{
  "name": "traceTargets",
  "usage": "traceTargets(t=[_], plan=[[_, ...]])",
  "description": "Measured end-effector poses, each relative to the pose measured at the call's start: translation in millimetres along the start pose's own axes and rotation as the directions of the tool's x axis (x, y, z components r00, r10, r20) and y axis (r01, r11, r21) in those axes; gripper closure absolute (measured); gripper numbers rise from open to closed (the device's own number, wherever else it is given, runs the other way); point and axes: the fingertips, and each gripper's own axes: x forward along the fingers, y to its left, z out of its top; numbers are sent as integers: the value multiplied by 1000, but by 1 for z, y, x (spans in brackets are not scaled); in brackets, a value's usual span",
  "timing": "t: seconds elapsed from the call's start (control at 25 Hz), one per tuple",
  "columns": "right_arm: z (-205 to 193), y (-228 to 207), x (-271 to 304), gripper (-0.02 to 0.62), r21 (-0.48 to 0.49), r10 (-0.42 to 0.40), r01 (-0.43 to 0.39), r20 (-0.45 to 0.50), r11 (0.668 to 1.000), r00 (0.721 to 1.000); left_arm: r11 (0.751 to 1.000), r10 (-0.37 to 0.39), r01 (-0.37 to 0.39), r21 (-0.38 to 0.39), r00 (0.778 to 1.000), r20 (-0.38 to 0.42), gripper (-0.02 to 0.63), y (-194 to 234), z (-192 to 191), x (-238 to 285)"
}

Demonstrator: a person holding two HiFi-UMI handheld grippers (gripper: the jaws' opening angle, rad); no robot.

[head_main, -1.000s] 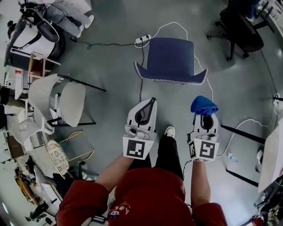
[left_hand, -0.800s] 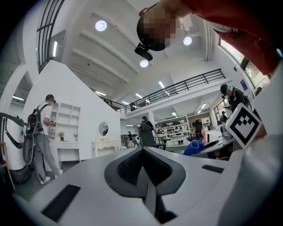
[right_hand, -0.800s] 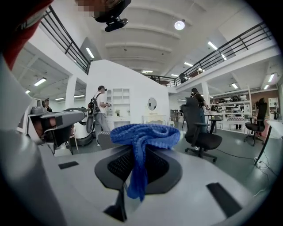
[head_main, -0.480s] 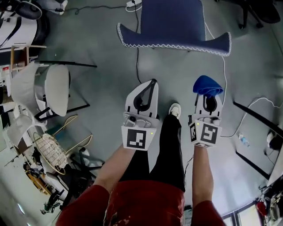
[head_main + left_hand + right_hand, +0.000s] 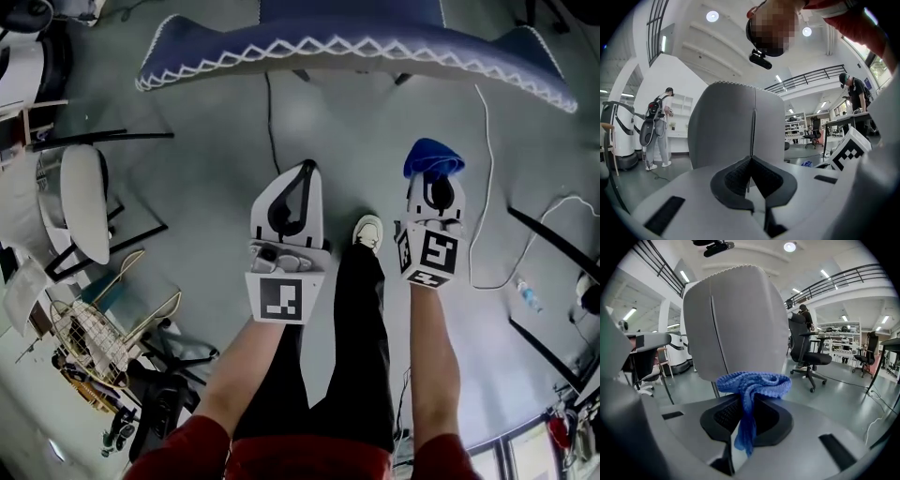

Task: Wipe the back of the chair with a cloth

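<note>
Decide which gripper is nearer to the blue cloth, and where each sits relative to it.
Right. The right gripper is shut on the blue cloth, which bunches beyond its tips. The left gripper, shut and empty, is off to the cloth's left, apart from it.

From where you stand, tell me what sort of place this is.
Probably an open lab or workshop-style office: a black swivel chair stands on a bare grey floor, a railed mezzanine runs overhead, and shelves line the back.

Grey floor (image 5: 206,141) fills the head view, with a white chair (image 5: 82,202) at its left edge, and a black office chair (image 5: 812,357) stands right of centre in the right gripper view.
</note>
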Motion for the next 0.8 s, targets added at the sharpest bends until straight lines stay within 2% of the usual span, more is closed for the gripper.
traceTargets(t=[0.24, 0.4, 0.6, 0.8], plan=[[-13, -7, 31, 534, 6, 2, -2, -32, 1000, 999, 1000, -1, 1, 6, 999, -37, 592, 2, -17, 6], [-17, -21, 71, 534, 4, 4, -4, -62, 1000, 998, 1000, -1, 1, -3, 999, -39, 592, 2, -21, 12], [-19, -39, 119, 534, 14, 0, 1, -115, 1000, 993, 1000, -3, 3, -15, 999, -45, 592, -1, -20, 15], [-14, -44, 145, 534, -16, 10, -13, -142, 1000, 990, 1000, -6, 5, -24, 999, -41, 592, -5, -15, 19]])
